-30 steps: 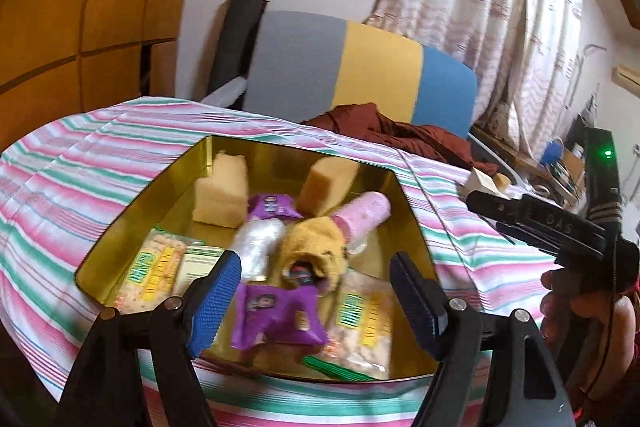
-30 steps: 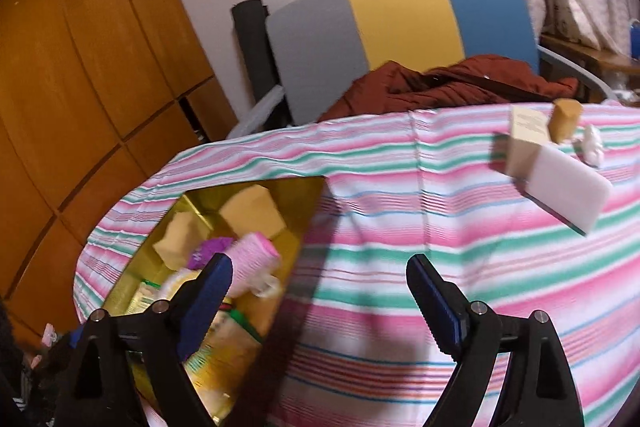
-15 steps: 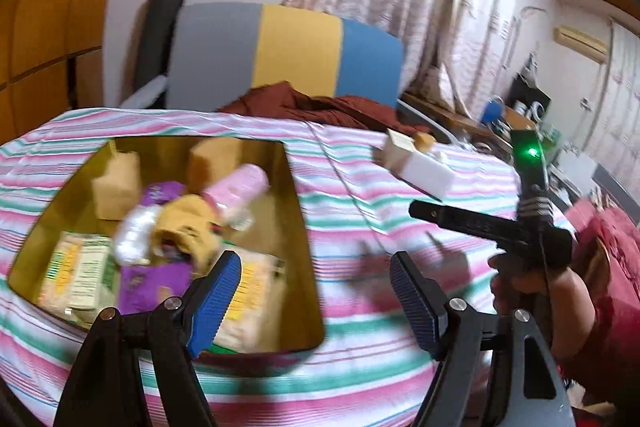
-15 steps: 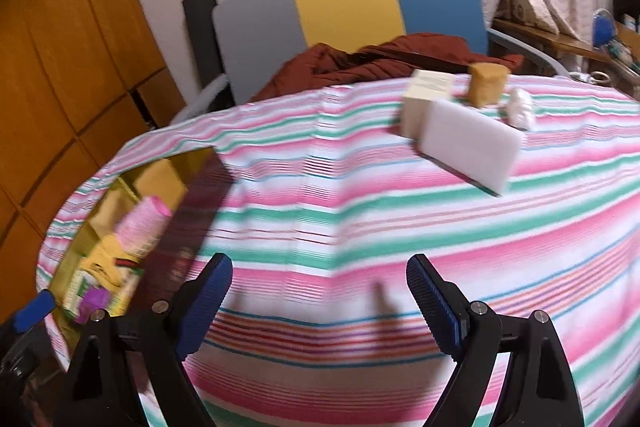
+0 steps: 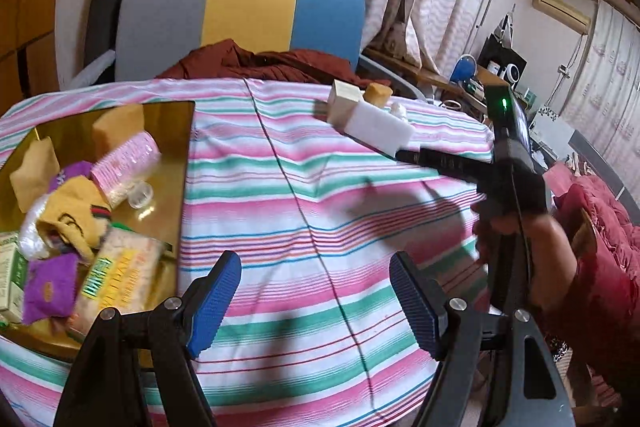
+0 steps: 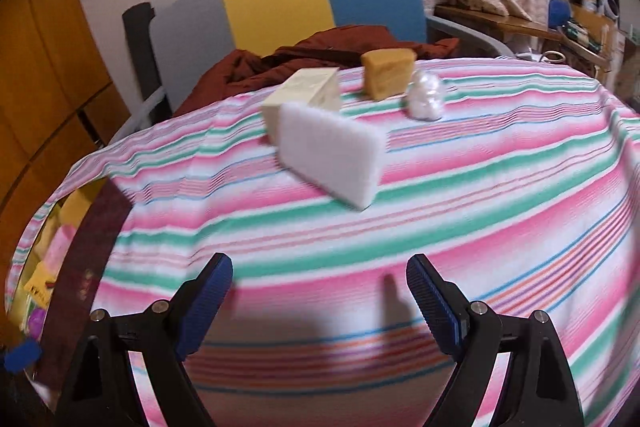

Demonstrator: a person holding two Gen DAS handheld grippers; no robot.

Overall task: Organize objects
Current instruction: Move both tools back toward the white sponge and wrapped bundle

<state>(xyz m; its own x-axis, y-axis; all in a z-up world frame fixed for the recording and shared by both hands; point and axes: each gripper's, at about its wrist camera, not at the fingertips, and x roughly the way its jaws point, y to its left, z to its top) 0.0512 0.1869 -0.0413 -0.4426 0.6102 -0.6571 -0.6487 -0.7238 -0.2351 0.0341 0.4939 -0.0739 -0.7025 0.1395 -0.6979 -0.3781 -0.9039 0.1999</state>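
Left claw (image 5: 316, 299): blue ribbed pads apart, nothing between them, over bare striped cloth. Right claw (image 6: 320, 301): pads wide apart, empty, also over bare cloth; in the left wrist view it appears as a black tool with a green light, held by a hand (image 5: 520, 239) in a red sleeve at the right.

Worktop (image 6: 480, 187): covered in pink, green and white striped cloth.

Group of 4 loose items at the far side of the worktop, ahead of the right claw:
- white rectangular foam sponge block (image 6: 330, 155), nearest, tilted on 1 edge, touching the item behind it
- pale cream rectangular block (image 6: 308, 93), just behind the white one
- tan-brown sponge cube (image 6: 386, 73), near the far edge
- small crumpled clear plastic lump (image 6: 426, 95), just right of the tan cube

Gold-coloured metal tin (image 5: 176, 163), open, at the left of the worktop, well apart from the 4 items. Contents: pink-labelled clear plastic bottle (image 5: 126, 165) lying on its side, 2 tan sponge pieces, mustard-yellow fabric item (image 5: 76, 211), purple packets (image 5: 50, 287), yellow-green printed snack packets (image 5: 116, 275). Packets overlap; exact count not clear.

Behind the worktop: grey, yellow and blue chair back (image 5: 240, 19) with dark red cloth (image 5: 272, 61) heaped on the seat.
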